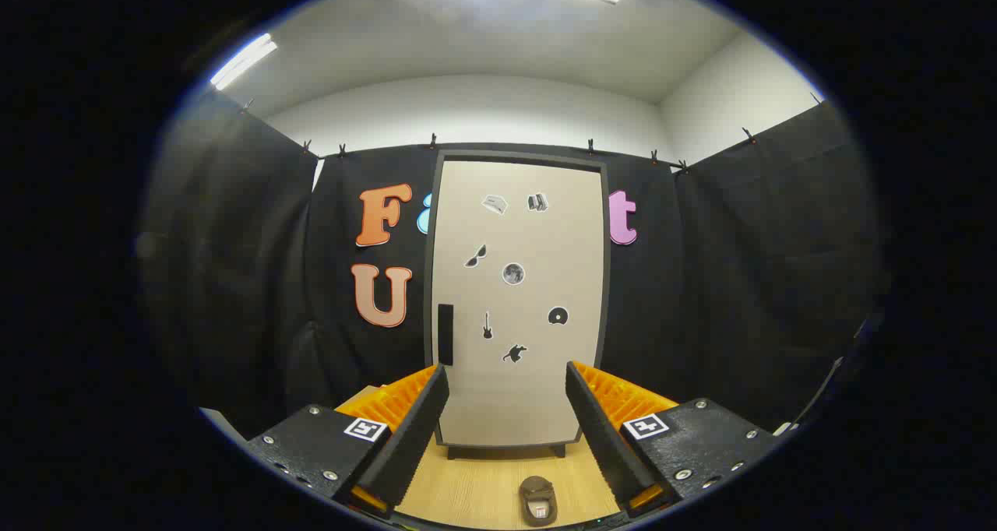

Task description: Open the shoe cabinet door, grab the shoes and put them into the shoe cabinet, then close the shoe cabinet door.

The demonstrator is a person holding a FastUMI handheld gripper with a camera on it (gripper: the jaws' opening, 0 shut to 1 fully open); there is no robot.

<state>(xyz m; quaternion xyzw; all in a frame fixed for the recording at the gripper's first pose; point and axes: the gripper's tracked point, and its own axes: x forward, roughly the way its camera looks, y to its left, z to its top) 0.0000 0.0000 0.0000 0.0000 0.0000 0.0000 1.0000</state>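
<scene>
Facing the cabinet [518, 305] squarely, the gripper [506, 430] hangs with its fingers spread wide and nothing between them, likely lined up so the door [520, 391] can be reached first. That door is shut, with one dark handle [445, 334] on its left edge, beyond the left finger, and seven small stickers [513, 274] scattered across it. One shoe [537, 501] lies on the wooden floor [475, 488] between the fingers, in front of the cabinet and apart from it, waiting to be picked up once the door is open. I see no second shoe.
</scene>
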